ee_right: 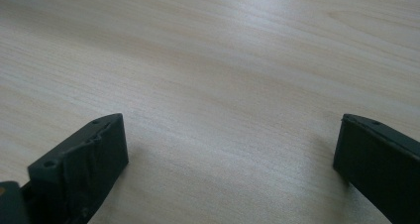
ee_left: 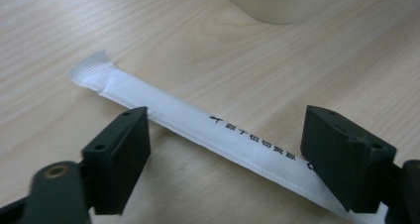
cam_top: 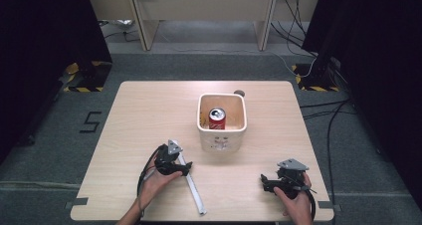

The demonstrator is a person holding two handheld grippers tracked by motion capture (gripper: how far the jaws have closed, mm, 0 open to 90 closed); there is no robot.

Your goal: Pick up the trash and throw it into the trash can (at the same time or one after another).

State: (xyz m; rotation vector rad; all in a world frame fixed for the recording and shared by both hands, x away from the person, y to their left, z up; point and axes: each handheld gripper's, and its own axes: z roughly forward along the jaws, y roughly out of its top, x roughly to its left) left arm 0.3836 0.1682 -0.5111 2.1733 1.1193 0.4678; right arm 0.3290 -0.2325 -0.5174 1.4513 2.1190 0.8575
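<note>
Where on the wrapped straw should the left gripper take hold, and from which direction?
Probably near the middle of the wrapped straw, coming down from above with one jaw on each long side. It lies flat on the table, so only its narrow width can be pinched. The left gripper is open, but its jaws now stand along the straw's length, so turn it first.

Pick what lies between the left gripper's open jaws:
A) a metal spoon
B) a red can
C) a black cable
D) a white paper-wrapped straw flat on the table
D: in the left gripper view the wrapped straw lies flat on the table, crossing between the left gripper's parted jaws.
</note>
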